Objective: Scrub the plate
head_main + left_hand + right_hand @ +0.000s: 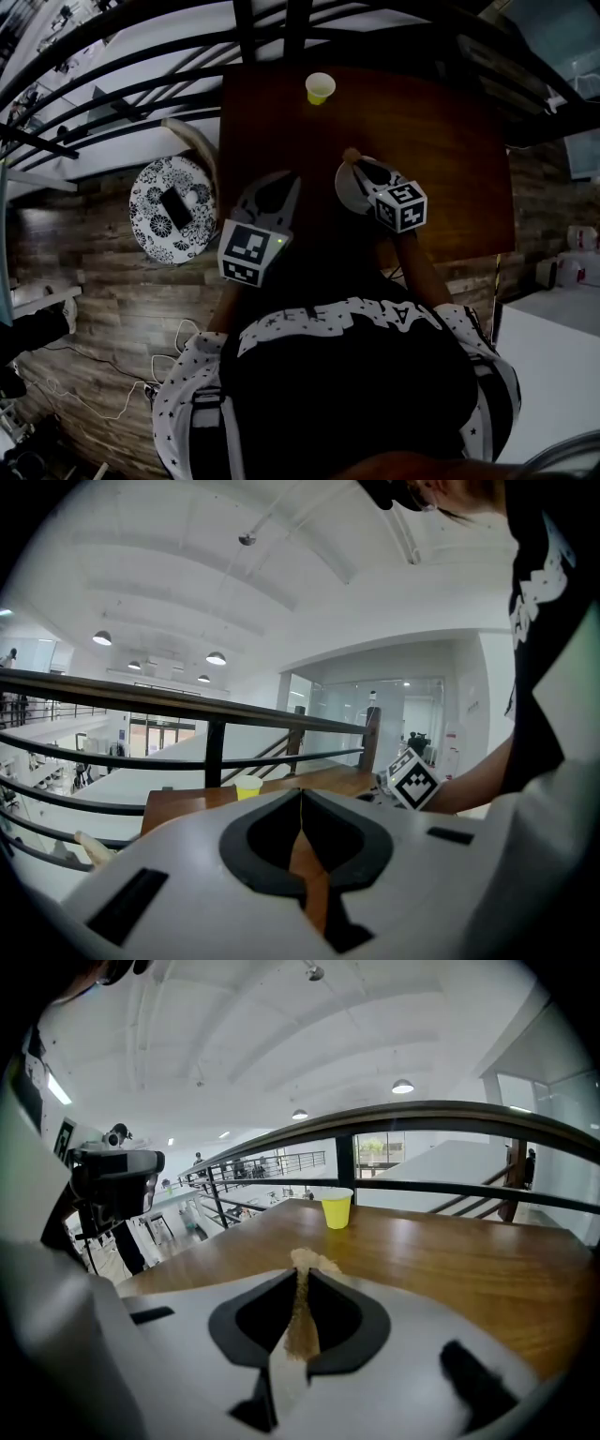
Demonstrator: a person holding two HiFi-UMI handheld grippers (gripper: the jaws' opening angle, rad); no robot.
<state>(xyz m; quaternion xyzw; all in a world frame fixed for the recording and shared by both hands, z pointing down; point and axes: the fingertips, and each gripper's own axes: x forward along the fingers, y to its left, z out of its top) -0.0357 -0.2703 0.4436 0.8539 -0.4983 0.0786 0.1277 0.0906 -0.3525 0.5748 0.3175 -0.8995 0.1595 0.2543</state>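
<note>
A dark wooden table [450, 141] is standing against a black metal railing [216, 719]. Wood planks are covering the floor [112, 281], and 1 round patterned side table [187, 239] is sitting to the table's left. Round lamps [216, 658] are glowing under a white vaulted ceiling [187, 574]. Glass walls [347, 710] are lining the far side.

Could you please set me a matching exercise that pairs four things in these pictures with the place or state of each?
Things:
1. yellow cup
2. left claw
3. right claw
4. plate

Places or states:
A. shut on a tan scrubber
B. beneath the right claw
C. at the far edge of the table
D. shut, with nothing in it

Pairs: 1-C; 2-D; 3-A; 4-B
</note>
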